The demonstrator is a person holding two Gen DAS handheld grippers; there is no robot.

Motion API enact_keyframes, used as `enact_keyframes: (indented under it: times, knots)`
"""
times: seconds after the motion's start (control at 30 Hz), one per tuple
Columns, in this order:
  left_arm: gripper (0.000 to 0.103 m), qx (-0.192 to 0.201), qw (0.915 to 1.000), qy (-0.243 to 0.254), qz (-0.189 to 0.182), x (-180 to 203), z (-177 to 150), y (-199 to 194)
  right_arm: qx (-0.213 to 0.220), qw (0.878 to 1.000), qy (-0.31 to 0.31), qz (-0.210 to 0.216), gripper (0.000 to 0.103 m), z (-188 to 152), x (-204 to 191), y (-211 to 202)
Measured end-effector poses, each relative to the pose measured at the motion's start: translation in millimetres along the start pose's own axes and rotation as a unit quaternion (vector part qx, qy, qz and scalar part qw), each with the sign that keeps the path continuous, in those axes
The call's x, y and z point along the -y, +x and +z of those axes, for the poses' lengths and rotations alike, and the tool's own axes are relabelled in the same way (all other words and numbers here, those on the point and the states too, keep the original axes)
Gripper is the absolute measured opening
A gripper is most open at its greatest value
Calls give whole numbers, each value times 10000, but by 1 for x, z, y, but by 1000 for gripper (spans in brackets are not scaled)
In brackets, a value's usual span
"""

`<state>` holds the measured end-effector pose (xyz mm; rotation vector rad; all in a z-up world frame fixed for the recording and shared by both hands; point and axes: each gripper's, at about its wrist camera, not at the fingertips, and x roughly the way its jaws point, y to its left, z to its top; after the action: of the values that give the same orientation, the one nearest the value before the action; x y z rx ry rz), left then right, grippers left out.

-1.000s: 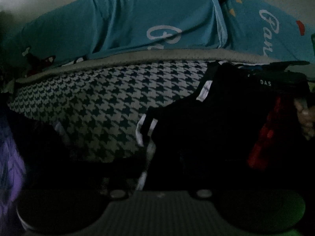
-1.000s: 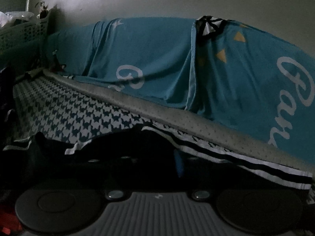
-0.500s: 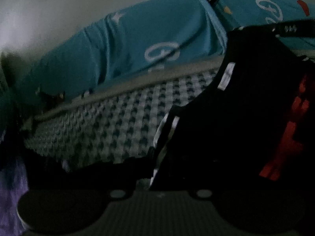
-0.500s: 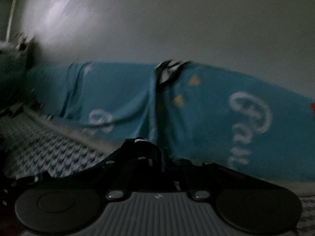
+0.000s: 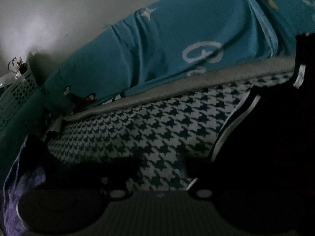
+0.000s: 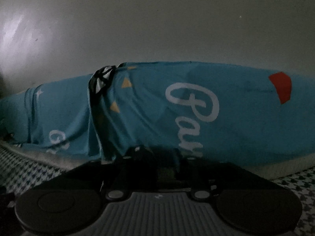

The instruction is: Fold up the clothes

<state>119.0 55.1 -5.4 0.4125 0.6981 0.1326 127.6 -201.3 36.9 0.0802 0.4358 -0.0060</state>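
- Black garment (image 5: 265,137) with white stripes along its edge fills the right side of the left wrist view. It lies on the houndstooth cover (image 5: 147,133) and reaches from the upper right down to the bottom edge.
- Left tongs (image 5: 161,169) sit at the bottom centre. They've just been opening, and the gap between them shows only houndstooth print, so they're released with nothing in them. The garment's striped edge is just to the right of them.
- Behind the cover there's a grey padded band (image 5: 177,90), and above that a teal blanket (image 5: 157,55) with white script and a little star.
- Far left of that view has a pale perforated basket (image 5: 17,92), with some purple cloth (image 5: 11,196) in the lower left corner.
- Right wrist view is mostly the same teal blanket (image 6: 236,118) under a plain grey wall (image 6: 157,19). It has big white lettering, a red patch (image 6: 281,86) at the right and a black-and-white bit (image 6: 102,78) on its top edge.
- Right tongs (image 6: 157,157) are at lower centre and have also just been opening. It's so dark down there that I can't tell if they're clamping cloth or free.
- Houndstooth peeks out in both lower corners of that view.
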Motion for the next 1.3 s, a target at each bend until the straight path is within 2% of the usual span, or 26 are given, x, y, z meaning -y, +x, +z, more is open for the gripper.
enact_keyframes:
  times: [0.03,0.07,0.1,0.2,0.33,0.47,0.6,0.77,0.97,1.13,1.3]
  knots:
    - [70,68,10000,-12,-27,0,1,-6,-16,10000,-8,16,31,1,3,-5]
    - [85,145,9999,-15,-53,0,1,-12,-33,10000,-16,31,33,2,6,-11]
    - [93,245,9997,5,-74,1,2,-19,-43,10000,-23,35,34,3,9,-17]
    - [100,452,9987,71,-202,3,5,-37,-54,10000,-39,4,37,9,17,-35]
    - [102,555,9965,113,-621,5,1,-65,-113,9998,-131,-107,40,12,33,-66]
    - [103,466,9923,210,-1127,9,-12,-89,-303,9994,-105,-157,41,2,57,-99]
    - [103,271,9875,231,-1536,8,-33,-109,-596,9979,120,-219,41,-14,82,-131]
    - [103,85,9807,38,-1953,4,-59,-136,-840,9948,427,-387,52,-40,110,-173]
    - [103,13,9724,-26,-2333,3,-87,-163,-1025,9887,904,-614,56,-62,135,-215]
    - [103,-41,9638,-26,-2666,4,-109,-180,-1203,9810,1395,-605,72,-75,146,-230]
    - [103,-6,9590,30,-2833,6,-125,-193,-1710,9685,1726,-549,72,-89,151,-219]
